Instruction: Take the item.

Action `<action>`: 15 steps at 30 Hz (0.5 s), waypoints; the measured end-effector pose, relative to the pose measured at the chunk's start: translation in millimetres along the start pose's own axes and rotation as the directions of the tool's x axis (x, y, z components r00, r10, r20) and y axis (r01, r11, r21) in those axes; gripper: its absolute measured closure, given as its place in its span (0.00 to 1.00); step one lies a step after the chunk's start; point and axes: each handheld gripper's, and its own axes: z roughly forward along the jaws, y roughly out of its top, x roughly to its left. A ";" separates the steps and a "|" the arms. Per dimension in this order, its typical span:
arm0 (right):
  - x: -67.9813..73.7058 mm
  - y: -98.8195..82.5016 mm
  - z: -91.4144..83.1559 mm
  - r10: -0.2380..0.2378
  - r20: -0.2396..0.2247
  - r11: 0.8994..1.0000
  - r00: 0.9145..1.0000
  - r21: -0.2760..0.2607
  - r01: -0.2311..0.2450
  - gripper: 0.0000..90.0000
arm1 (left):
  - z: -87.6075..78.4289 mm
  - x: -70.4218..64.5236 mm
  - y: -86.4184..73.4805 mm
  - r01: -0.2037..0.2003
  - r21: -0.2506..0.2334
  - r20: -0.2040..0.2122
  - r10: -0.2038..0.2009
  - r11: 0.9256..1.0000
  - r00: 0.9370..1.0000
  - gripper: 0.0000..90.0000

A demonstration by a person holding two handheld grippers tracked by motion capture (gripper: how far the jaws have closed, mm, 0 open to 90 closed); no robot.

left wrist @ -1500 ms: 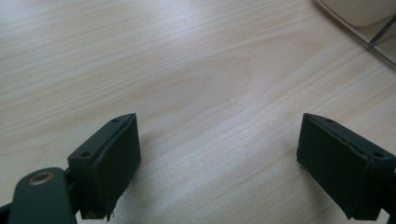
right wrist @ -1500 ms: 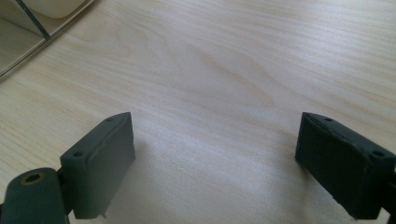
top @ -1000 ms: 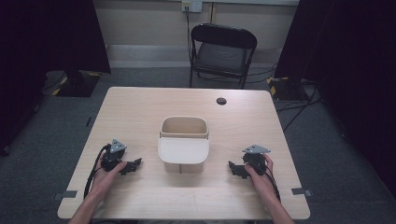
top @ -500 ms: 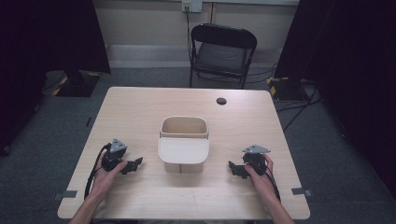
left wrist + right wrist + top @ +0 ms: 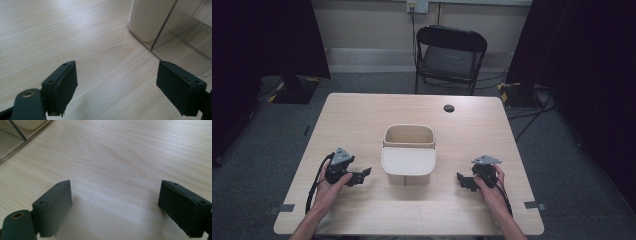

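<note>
The beige bin (image 5: 409,150) stands at the centre of the counter (image 5: 362,115). The left tool (image 5: 362,176), lower left, and the right tool (image 5: 463,180), lower right, both gape open, empty, with bare wood between each and the bin's sides.

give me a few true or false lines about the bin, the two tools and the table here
1. The beige bin stands between the left tool and the right tool. True.
2. The left tool is shut on the bin's rim. False: its jaws stand wide apart over bare table, clear of the bin.
3. The right tool is open and holds nothing. True.
4. A red cup sits inside the bin. False: the part of the inside in view holds nothing.
5. A black folding chair stands beyond the far edge of the table. True.
</note>
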 end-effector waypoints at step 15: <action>0.0 0.0 0.0 0.000 0.000 1.000 1.000 0.000 0.000 0.12 | -7.6 -17.6 10.9 0.005 -0.069 0.057 -0.002 0.998 0.998 0.19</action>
